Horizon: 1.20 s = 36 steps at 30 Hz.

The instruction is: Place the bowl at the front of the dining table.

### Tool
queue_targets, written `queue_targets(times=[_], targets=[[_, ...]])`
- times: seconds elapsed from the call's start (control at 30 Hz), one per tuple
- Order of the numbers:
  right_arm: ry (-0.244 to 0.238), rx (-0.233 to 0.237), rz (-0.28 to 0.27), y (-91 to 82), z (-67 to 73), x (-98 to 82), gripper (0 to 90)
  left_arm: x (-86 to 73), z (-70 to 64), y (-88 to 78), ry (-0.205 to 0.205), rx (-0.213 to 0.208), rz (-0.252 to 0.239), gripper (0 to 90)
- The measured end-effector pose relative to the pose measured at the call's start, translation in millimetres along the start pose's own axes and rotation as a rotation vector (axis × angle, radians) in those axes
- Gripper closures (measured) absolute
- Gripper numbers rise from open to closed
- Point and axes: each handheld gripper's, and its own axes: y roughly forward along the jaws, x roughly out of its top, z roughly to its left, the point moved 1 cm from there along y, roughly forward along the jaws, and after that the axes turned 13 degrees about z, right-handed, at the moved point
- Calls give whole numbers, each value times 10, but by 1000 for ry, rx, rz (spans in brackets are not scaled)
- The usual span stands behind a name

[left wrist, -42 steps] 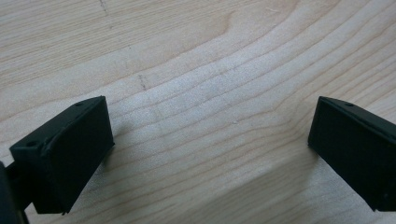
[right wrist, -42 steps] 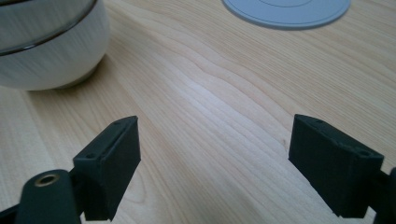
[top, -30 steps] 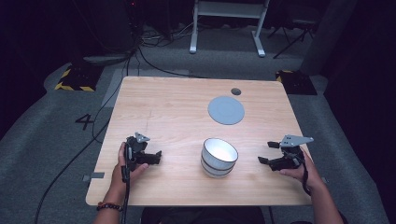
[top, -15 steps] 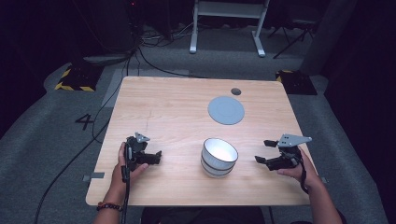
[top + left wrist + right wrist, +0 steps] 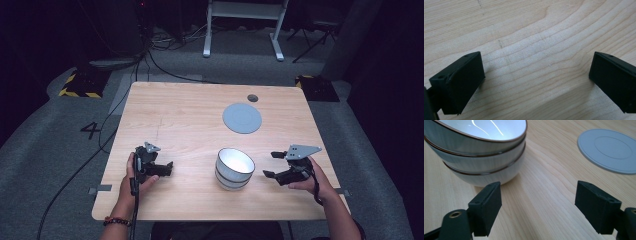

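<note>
Bowl stack (image 5: 234,168) between hand-held grippers; grey disc (image 5: 242,118) beyond.

Left tool (image 5: 536,82) jaws spread wide over bare wooden table (image 5: 529,37).

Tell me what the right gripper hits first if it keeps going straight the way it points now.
Probably the stack of bowls: the open right gripper points along the bare table with the stack just off its line, so it may only clip the stack's side.

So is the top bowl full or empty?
Empty. The top bowl of the stack shows a bare, shiny white inside from the high view, and the right gripper view shows only light glints in it.
</note>
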Motion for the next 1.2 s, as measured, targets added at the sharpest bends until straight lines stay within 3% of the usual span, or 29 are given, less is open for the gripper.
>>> queue_targets(times=[0.3, 0.57, 0.7, 0.8, 1.2], targets=[[-54, 48, -7, 48, 168, 144, 216, 0, 1, 1, 0, 0, -1, 1], [-87, 55, -16, 42, 283, 278, 216, 0, 0, 0, 0, 1, 0, 1], [-126, 72, -6, 48, 357, 344, 208, -1, 0, 0, 0, 1, 0, 1], [-118, 92, -21, 46, 381, 356, 212, -1, 1, 0, 0, 1, 0, 1], [-164, 94, -31, 47, 487, 491, 187, -2, 0, -2, -1, 4, -1, 1]])
